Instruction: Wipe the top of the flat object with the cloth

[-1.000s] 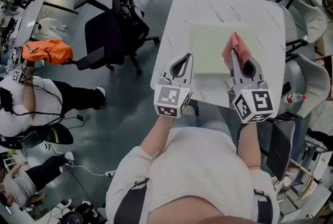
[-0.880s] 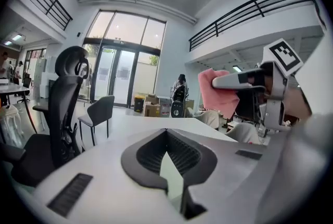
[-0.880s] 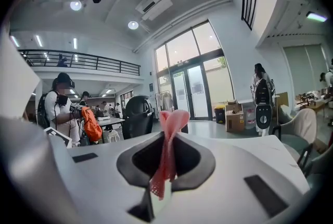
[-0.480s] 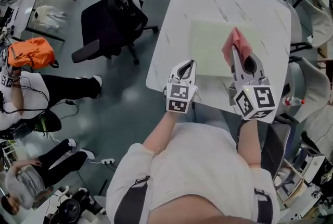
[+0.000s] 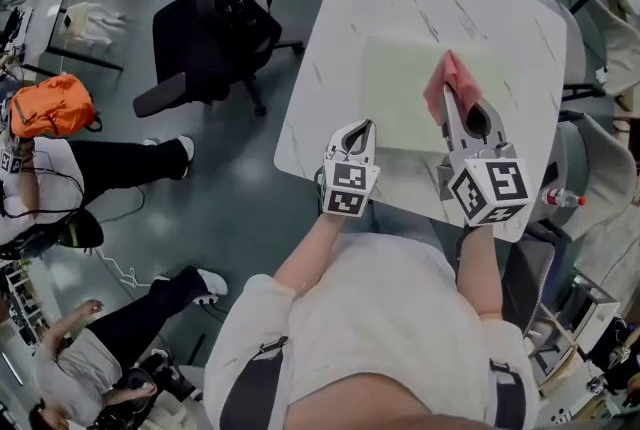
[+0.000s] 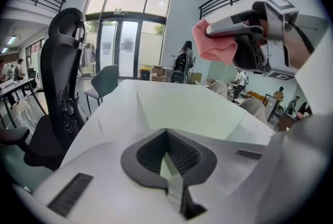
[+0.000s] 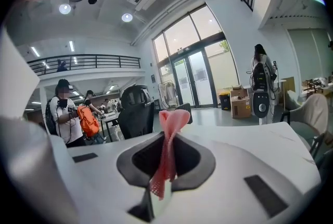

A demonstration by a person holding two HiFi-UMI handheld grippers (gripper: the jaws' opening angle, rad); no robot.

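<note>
Head view: right gripper [image 5: 447, 100] pinches the small pink cloth [image 5: 444, 81] above the pale green flat mat [image 5: 398, 93] on the white surface [image 5: 340, 58]. Left gripper [image 5: 361, 126] is closed, empty. Best to press cloth flat, wiping slowly.

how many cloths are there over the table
1: a pink cloth pinched in the right gripper, held in the air over the pale green mat. No other cloth shows.
</note>
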